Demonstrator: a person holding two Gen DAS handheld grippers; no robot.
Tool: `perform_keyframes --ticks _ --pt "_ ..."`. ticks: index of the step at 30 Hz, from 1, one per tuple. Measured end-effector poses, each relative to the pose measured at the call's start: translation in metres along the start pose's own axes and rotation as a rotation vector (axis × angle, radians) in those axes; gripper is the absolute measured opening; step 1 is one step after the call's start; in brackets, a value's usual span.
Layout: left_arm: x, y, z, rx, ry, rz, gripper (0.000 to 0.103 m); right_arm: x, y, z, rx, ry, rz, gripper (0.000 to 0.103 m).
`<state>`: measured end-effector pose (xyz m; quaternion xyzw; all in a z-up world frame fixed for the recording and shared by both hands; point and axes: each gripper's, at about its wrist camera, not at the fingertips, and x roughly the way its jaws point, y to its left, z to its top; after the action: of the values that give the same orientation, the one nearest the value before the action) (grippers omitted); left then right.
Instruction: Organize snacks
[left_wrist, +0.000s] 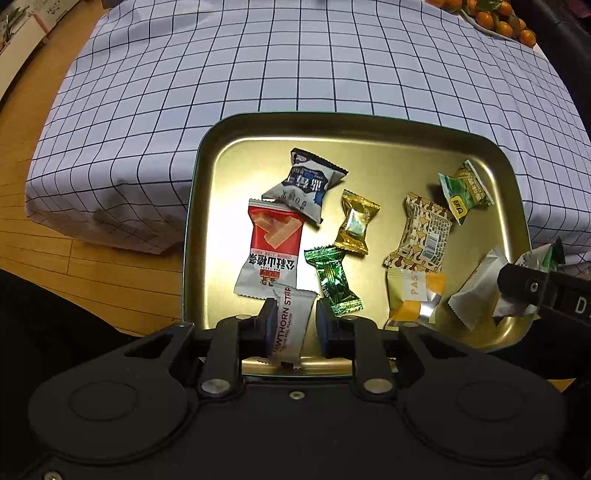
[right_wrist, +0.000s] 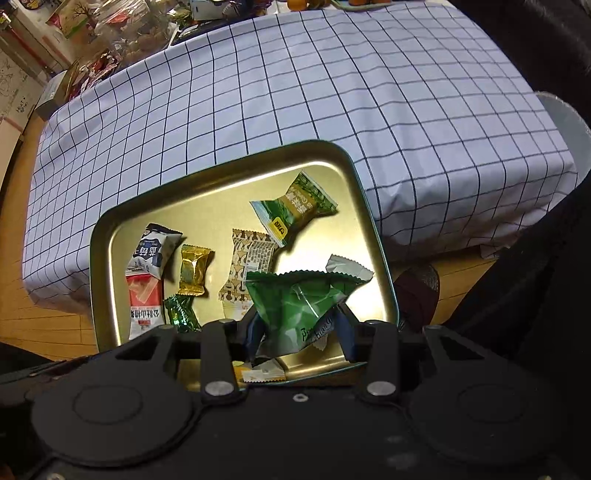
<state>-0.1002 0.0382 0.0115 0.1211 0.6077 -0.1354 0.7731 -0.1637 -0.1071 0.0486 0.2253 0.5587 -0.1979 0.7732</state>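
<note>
A gold tray (left_wrist: 207, 206) holds several wrapped snacks, among them a red-and-white packet (left_wrist: 273, 243), a blue-and-white packet (left_wrist: 306, 184), a gold candy (left_wrist: 356, 221) and a brown patterned packet (left_wrist: 421, 232). Over the tray's near edge my left gripper (left_wrist: 295, 325) points down, shut on a white hawthorn strip packet (left_wrist: 293, 321) whose long edges meet the pads. Its far end overlaps the red packet. My right gripper (right_wrist: 301, 326) is shut on a crumpled green packet (right_wrist: 295, 306) above the tray's (right_wrist: 110, 229) near right part. It also shows at the right edge of the left wrist view.
Behind the tray is a table under a blue-checked white cloth (left_wrist: 295, 66). A plate of oranges (left_wrist: 495, 18) stands at its far right corner. Boxes and bags (right_wrist: 92, 44) crowd the far left. A wooden floor (left_wrist: 55, 240) lies to the left, and dark clothing (right_wrist: 535, 277) to the right.
</note>
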Motion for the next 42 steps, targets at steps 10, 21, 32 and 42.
perform_keyframes --ticks 10,21,32,42 --pt "-0.007 0.002 0.002 -0.005 -0.037 0.004 0.035 -0.018 0.004 0.011 -0.012 -0.080 0.049 0.045" --pt "-0.009 0.000 -0.003 0.020 -0.050 0.030 0.035 -0.005 0.005 -0.005 -0.068 -0.012 0.017 0.045" --pt "-0.008 0.004 -0.014 0.031 -0.033 0.033 0.035 -0.001 0.004 -0.020 -0.116 0.033 0.005 0.045" --pt "-0.005 0.007 -0.020 0.020 -0.018 0.039 0.035 0.003 0.003 -0.022 -0.121 0.052 0.001 0.045"
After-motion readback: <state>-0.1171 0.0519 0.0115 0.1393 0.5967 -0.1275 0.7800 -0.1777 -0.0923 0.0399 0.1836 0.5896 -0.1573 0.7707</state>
